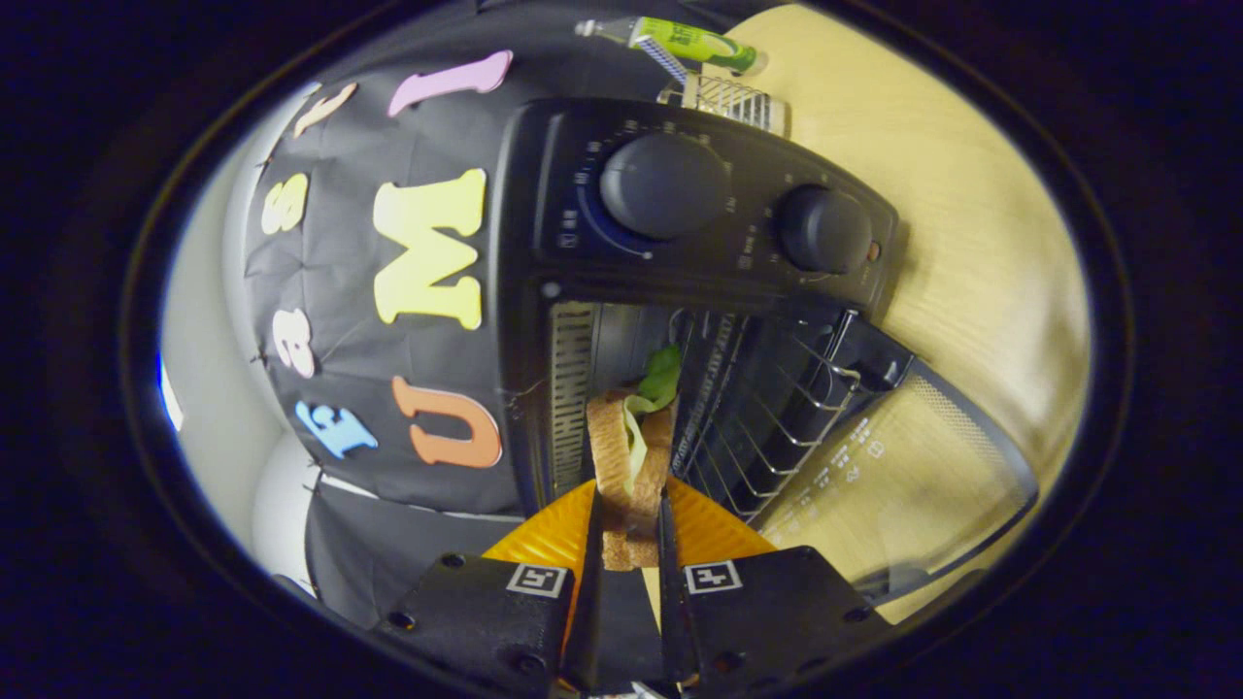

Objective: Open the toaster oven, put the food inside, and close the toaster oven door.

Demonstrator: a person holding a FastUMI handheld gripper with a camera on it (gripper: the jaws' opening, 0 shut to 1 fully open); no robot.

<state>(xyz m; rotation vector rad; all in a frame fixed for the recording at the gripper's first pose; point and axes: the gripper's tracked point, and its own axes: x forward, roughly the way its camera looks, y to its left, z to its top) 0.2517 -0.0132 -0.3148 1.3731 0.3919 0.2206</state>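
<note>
Gripper view showed the whole scene rolled sideways. The gripper [629, 519] had both fingers pressed on a sandwich [631, 466]: two slices of porous, toasted-looking bread with pale and dark green leaf spilling from the far end. The sandwich's near end was tucked between the fingers and partly covered by them.

Just beyond the sandwich stood the toaster oven [699, 252], a dark, matte box with rounded corners. Its door [903, 485] hung open, a glass pane in a dark frame, with small pale markings too fine to read and the table's grain showing through it. Inside, a wire rack [777, 408] of thin metal bars caught the light, and a ribbed wall panel ran along one side; the deeper cavity was dark and hard to make out. Two round, smooth knobs [665, 184] sat on the control panel, ringed by tiny unreadable marks.

Beyond the oven, on the light wooden table [971, 214], lay a green-labelled bottle [694, 41] beside a small wire object, both partly hidden by the oven.
</note>
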